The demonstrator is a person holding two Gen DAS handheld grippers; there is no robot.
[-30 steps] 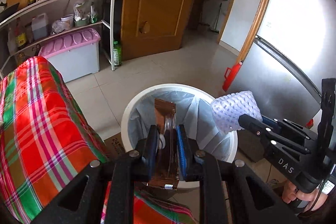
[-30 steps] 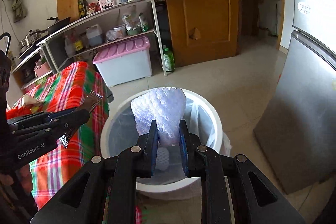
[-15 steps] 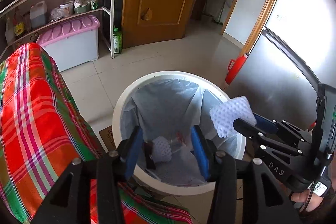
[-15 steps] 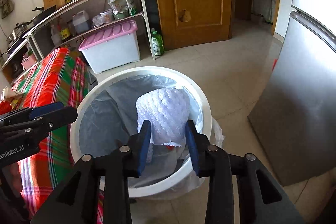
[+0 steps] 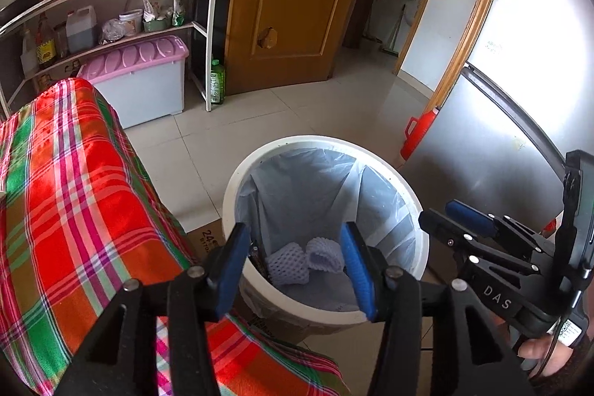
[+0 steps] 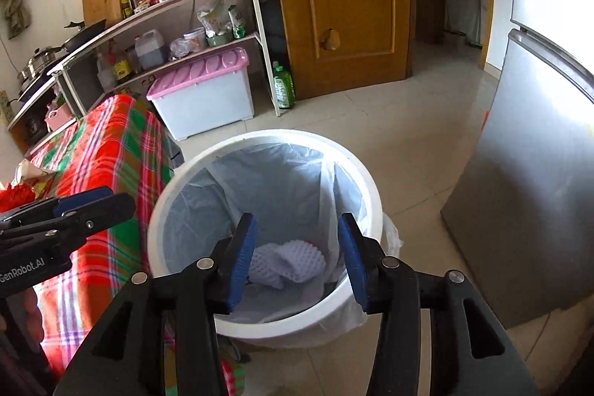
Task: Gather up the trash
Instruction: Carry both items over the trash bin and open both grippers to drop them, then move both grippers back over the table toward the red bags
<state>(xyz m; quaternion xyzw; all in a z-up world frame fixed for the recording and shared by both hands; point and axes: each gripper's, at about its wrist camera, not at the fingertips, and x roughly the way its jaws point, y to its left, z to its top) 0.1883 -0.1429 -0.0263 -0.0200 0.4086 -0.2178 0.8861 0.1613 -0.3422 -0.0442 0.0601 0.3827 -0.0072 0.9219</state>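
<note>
Bin: a white bin point(image 5: 415, 206) with a pale liner, centre of both views, standing on the tiled floor just beside the table with the plaid cloth point(image 5: 74, 195).
Trash: two white foam nets point(image 5: 302, 258) lie at the bottom of the bin, touching each other; in the right wrist view they show as one crumpled white heap point(image 6: 287, 264). A dark flat piece stands against the inner wall at the lower left of the bin, largely hidden by a finger.
Left gripper point(image 5: 295, 264): fingers spread wide, holding nothing, poised above the near rim of the bin.
Right gripper point(image 6: 295, 257): fingers spread wide, holding nothing, above the bin mouth; seen from the side at the right edge of the left view point(image 5: 438, 218), with nothing between its tips.
Stage, as judged: both loads appear delivered; more rubbish likely waits on the table.
Risk: a gripper swung toward the table could catch the rim and tip the light bin, or drag the loose liner, which hangs over the rim at the lower right, off its edge.
Left view only: a red container point(image 5: 417, 136) on the floor against the fridge, and a cardboard box point(image 5: 204, 240) between bin and cloth.
Right view only: red and pale scraps point(image 6: 16, 188) on the table at the left edge, likely trash, and the liner's overhang.
</note>
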